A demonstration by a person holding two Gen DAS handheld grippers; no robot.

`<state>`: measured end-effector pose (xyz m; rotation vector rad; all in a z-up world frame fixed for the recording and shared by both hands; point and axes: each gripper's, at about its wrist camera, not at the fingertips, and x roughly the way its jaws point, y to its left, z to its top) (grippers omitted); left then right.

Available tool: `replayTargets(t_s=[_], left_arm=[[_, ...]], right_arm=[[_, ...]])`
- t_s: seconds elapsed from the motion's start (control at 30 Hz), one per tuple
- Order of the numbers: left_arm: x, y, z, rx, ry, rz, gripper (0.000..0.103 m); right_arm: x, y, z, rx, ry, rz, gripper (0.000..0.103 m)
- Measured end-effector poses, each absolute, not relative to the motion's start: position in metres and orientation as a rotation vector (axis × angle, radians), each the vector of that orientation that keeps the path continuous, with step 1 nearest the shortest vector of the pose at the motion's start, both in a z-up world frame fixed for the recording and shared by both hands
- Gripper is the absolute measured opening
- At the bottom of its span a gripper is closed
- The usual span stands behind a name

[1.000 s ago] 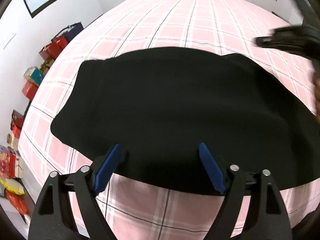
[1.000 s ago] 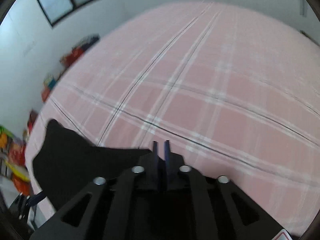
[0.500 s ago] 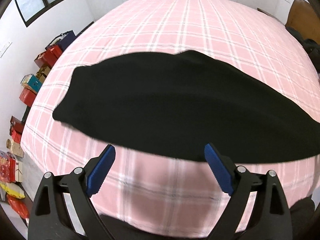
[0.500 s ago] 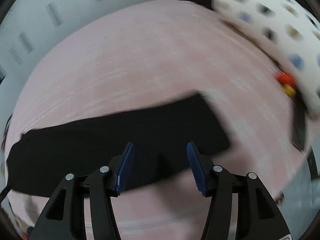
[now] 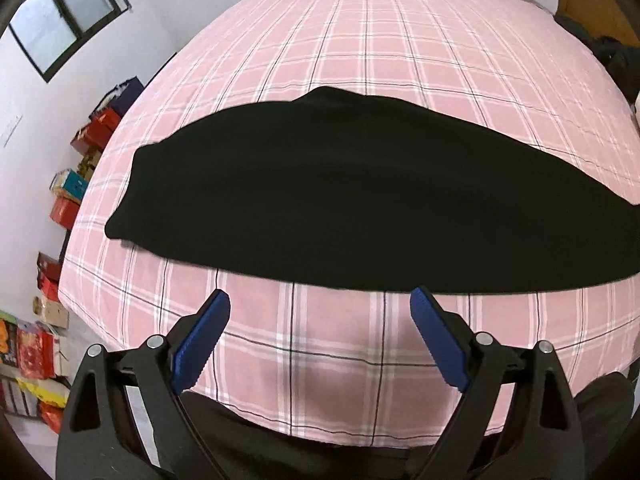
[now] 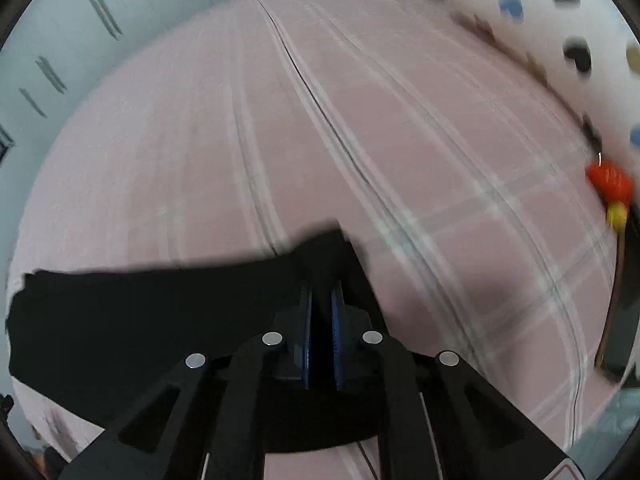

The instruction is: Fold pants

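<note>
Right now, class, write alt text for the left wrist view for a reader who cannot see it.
Black pants lie flat in a long strip across a pink plaid bed. The left tongs hang open just short of the near edge, touching nothing. Boxes line the floor by the wall at left.

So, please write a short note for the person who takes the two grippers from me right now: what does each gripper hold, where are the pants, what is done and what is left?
Left gripper: open, holds nothing, hovers over the pink plaid bed just short of the near edge of the pants.
Right gripper: shut on one end of the black pants.
Pants: laid flat as one long band across the bed, apparently already folded lengthwise.
Left to do: probably carry the held end across to the other end, then smooth the fold. The right wrist view is blurred, so check the grip.
</note>
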<state>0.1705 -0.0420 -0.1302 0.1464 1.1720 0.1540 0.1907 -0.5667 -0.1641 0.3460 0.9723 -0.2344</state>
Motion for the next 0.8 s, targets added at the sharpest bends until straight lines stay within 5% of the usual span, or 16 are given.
replayTargets(t_s=[0.07,0.17,0.27,0.33,0.67,0.7,0.73,0.8], left_arm=[[0.171,-0.046,-0.129,0.153,1.163,0.154,0.09],[0.175,-0.051,-0.134,0.149,1.181,0.148,0.09],[0.174,-0.059,-0.133,0.145,1.188,0.128,0.09],[0.172,-0.065,-0.131,0.163,1.177,0.114,0.09],[0.166,-0.077,-0.13,0.2,1.182,0.1,0.09],[0.166,-0.078,-0.129,0.204,1.181,0.1,0.09],[0.166,-0.079,-0.129,0.207,1.181,0.1,0.09],[0.166,-0.082,-0.127,0.212,1.182,0.101,0.09]], right_arm=[[0.182,-0.572,-0.156,0.362,0.93,-0.231,0.008],[0.18,-0.582,-0.2,0.334,1.107,-0.288,0.017],[0.15,-0.592,-0.2,0.432,1.049,-0.312,0.035],[0.125,-0.599,-0.194,0.514,0.982,-0.33,0.061],[0.115,-0.604,-0.227,0.649,0.982,-0.209,0.059],[0.12,-0.603,-0.226,0.645,0.975,-0.19,0.05],[0.13,-0.601,-0.226,0.632,0.996,-0.167,0.022],[0.14,-0.599,-0.213,0.617,0.987,-0.135,0.014]])
